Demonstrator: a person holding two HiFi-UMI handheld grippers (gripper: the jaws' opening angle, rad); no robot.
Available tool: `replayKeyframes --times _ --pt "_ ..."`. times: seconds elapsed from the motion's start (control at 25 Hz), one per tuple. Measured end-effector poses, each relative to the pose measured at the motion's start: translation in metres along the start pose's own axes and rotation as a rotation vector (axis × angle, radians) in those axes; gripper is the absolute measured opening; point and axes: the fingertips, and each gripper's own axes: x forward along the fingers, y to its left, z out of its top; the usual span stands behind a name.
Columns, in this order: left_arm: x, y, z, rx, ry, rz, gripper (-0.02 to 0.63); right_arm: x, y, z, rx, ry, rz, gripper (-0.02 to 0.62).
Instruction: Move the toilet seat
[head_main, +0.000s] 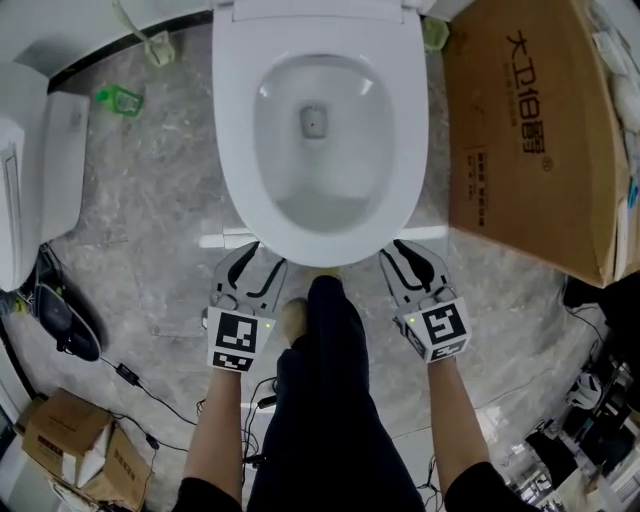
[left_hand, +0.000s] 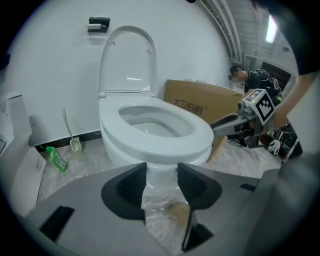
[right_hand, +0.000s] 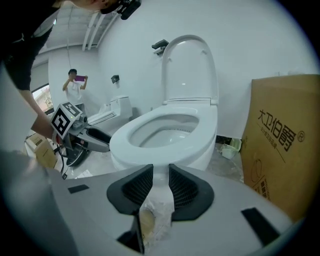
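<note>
The white toilet seat lies flat on the bowl; its lid stands up against the wall; a brown box sits beside the toilet. The left gripper and the right gripper are low by the seat's front edge; both have their jaws apart, with nothing pinched between them.

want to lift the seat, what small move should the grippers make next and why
Probably ease both forward and a little up: the left gripper and right gripper sit open and empty, just short of and below the front rim of the lowered toilet seat.
</note>
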Motion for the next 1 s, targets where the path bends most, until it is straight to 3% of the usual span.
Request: replayKeyframes --times 0.32,0.6,1.0 --pt "-0.001 0.006 -0.002 0.027 0.011 0.002 0.196 0.009 0.008 -0.007 -0.024 0.035 0.014 0.11" --pt "-0.001 0.006 0.005 0.059 0.01 -0.011 0.199 0.007 0.01 -0.005 0.033 0.009 0.023 0.104" --pt "-0.035 0.002 0.043 0.022 -0.043 -0.04 0.202 -0.023 0.017 0.035 0.08 -0.045 0.027 0.095"
